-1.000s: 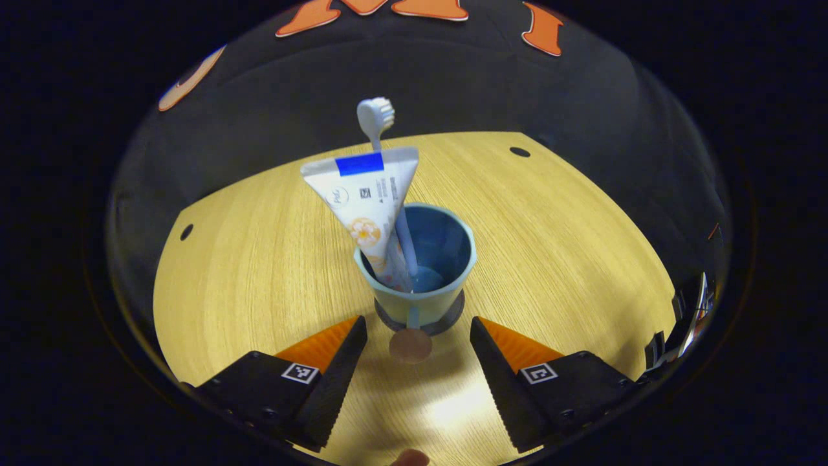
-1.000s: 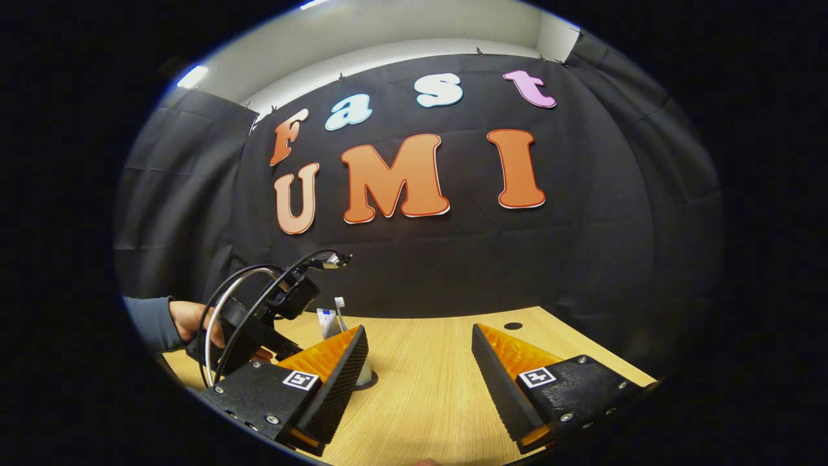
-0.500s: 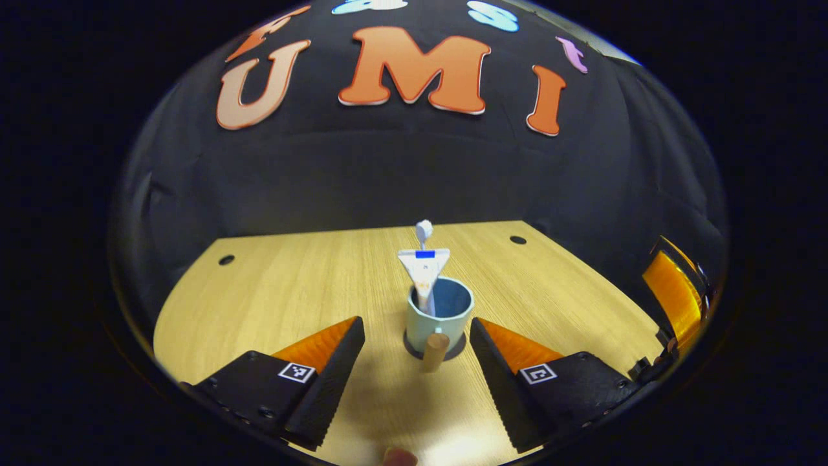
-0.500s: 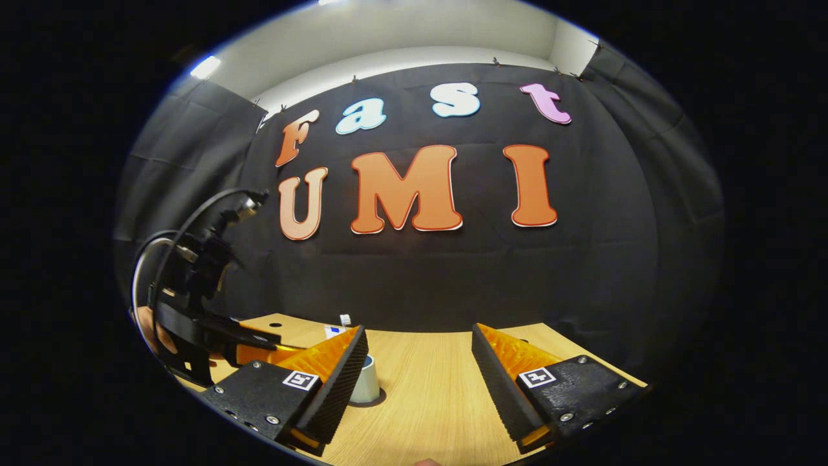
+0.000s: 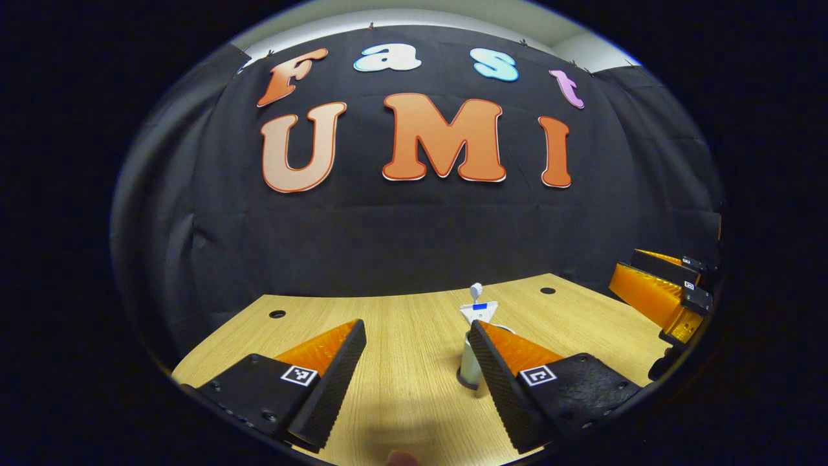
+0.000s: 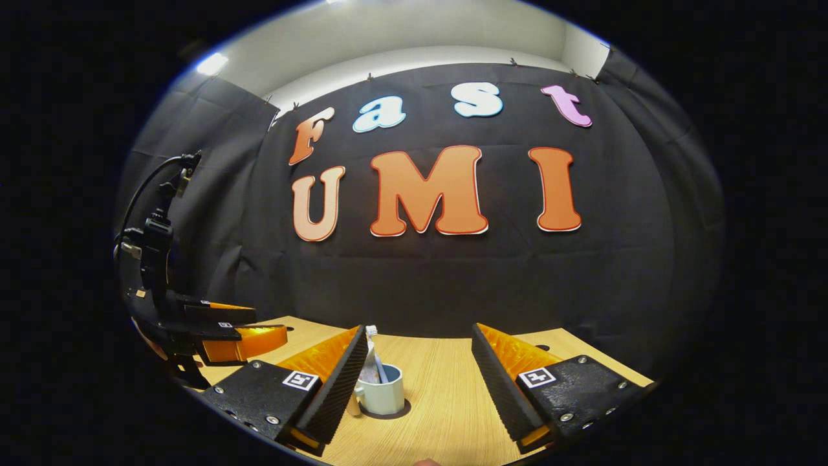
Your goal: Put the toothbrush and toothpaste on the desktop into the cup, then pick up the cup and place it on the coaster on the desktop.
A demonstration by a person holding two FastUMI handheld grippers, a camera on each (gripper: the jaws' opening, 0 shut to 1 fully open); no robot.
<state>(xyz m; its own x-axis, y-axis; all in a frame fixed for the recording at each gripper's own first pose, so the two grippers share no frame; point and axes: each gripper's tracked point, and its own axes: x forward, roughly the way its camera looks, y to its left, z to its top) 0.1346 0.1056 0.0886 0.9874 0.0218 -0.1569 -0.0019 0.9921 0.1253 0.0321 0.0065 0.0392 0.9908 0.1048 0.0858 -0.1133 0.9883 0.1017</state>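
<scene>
cup: pale blue cup (image 6: 383, 395) stands upright on the dark round coaster (image 6: 400, 411), out on the wooden desktop (image 6: 446, 401). Judged from that, the placement step looks done.
contents: toothbrush (image 6: 372, 343) and toothpaste (image 6: 370, 367) both stand in the cup, leaning against the rim. In the left gripper view the toothbrush head (image 5: 476, 290) pokes up above the flat end of the toothpaste tube (image 5: 479, 312).
why so: both are too long to lie inside, so they prop on the rim; the coaster under the cup's base is the target spot.
handle: stub handle on the cup's side shows just beside the right gripper's left finger in the right gripper view; hard to see more.
left gripper (image 5: 417, 353): jaws wide apart, nothing between them. The cup (image 5: 470, 367) sits beyond its fingers, partly hidden behind the right-hand finger, not touching as far as I can tell.
right gripper (image 6: 419, 359): jaws wide apart, nothing held. Cup is ahead and toward its left finger, inside the gap line but farther out on the desk.
other gripper seen: left gripper body with cable at the far left of the right gripper view; right gripper at the far right edge of the left gripper view. Both well apart from the cup.
risk: low; a knock on the leaning tube could tip the cup.
</scene>
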